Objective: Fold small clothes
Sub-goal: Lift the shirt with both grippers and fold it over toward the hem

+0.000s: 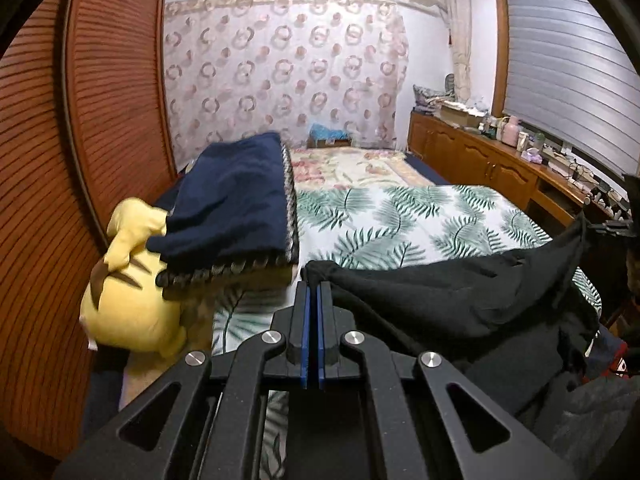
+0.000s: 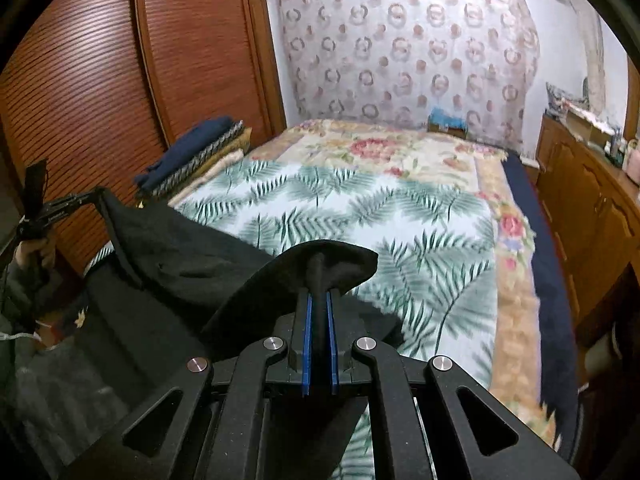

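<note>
The black garment [image 1: 460, 296] hangs in the air over the near end of the bed [image 2: 360, 208], stretched between the two grippers. It looks soft and light, a limp knit that sags in the middle and bunches wherever it is pinched, so it should drape rather than hold a crease by itself. Corners or a hem edge are the sensible places to hold it, and that appears to be where both grips sit.

The left gripper [image 1: 314, 286] has its fingers clenched on one bunched corner of the cloth, at about 12 o'clock from its own camera, with the fabric trailing off toward 3 o'clock. The right gripper [image 2: 319, 294] is likewise clamped on the garment, a fold of which curls over the fingertips; the rest runs off toward 9 o'clock, where the other tool shows.

Both grippers point along the bed, roughly level and held apart, keeping the cloth loosely spread above the fern-print blanket.

At 10 o'clock in the left view a folded navy pile [image 1: 236, 208] rests against a yellow plush toy [image 1: 128, 300].
</note>
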